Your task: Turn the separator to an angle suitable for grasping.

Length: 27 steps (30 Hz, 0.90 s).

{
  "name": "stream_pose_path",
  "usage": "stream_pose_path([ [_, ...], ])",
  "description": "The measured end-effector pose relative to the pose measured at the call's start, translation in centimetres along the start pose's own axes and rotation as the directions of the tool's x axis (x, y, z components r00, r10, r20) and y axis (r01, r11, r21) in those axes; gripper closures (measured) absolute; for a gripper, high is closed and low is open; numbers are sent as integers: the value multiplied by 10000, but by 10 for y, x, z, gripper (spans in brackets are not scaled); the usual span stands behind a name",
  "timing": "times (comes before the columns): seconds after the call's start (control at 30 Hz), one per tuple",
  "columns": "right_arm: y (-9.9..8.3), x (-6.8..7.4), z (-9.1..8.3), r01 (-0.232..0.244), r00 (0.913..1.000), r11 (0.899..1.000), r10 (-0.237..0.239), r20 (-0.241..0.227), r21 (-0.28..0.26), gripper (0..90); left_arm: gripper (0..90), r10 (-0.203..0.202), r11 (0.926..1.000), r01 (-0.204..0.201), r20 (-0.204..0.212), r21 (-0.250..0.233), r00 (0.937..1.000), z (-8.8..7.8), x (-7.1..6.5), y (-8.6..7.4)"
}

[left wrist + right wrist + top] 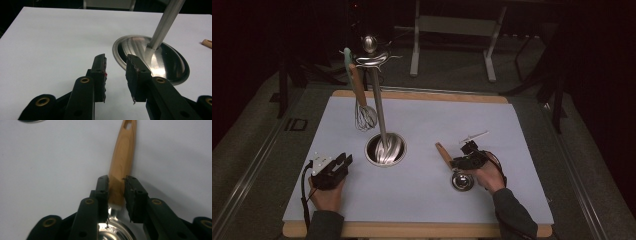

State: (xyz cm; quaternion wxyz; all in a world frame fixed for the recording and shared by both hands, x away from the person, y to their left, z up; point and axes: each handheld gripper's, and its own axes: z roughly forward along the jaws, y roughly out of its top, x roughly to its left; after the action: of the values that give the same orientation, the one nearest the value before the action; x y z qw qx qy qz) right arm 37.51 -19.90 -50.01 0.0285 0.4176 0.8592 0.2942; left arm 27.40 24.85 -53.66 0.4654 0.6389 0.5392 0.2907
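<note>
A ladle with a wooden handle [443, 152] [121, 157] and a steel bowl [462, 181] lies flat on the white mat, right of centre. My right gripper [458, 162] [116, 178] hovers over the handle's lower end near the bowl; its jaws straddle the wood with the pads close beside it, not squeezing. My left gripper [346, 161] [115, 58] rests at the front left, open and empty, pointing at the round steel base [385, 149] [120, 50] of a utensil stand. The stand's pole [378, 100] [165, 22] rises to hooks, where a whisk [364, 116] hangs.
A white mat [422, 120] covers a wooden board. A small white stick-like item [474, 136] lies just beyond my right gripper. A teal-handled utensil [347, 62] hangs beside the whisk. Dark floor and metal frame legs lie beyond the far edge.
</note>
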Motion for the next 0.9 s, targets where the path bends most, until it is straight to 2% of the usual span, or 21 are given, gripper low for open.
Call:
stream_pose_path([
  [0.13,0,0,2,-520,9981,9975,535,-305,488,693,697,6,10000,-6,4,0,10000,0,0,0],
  [0.3,5,3,13,-722,9958,9891,787,-460,1283,688,696,-3,10000,3,10,-2,10000,0,0,0],
  [0.4,9,5,15,-872,9951,9843,934,-337,1534,691,696,2,10000,-2,21,-10,10000,0,0,0],
  [0.47,12,7,16,-867,9957,9809,912,-181,1742,692,697,48,10000,-49,13,21,10000,0,-1,0],
  [0.57,17,14,18,-621,9980,9761,586,230,2084,700,697,81,10000,-81,2,46,10000,0,-1,0],
  [0.63,19,16,18,-523,9984,9738,465,314,2214,704,697,87,9999,-87,2,55,10000,1,-1,0],
  [0.77,21,18,19,-265,9996,9732,228,185,2285,709,696,81,9999,-81,10,73,10000,2,-1,0],
  [0.9,22,20,17,-163,9999,9778,153,62,2091,710,696,108,9999,-108,10,68,9999,2,-1,0],
])
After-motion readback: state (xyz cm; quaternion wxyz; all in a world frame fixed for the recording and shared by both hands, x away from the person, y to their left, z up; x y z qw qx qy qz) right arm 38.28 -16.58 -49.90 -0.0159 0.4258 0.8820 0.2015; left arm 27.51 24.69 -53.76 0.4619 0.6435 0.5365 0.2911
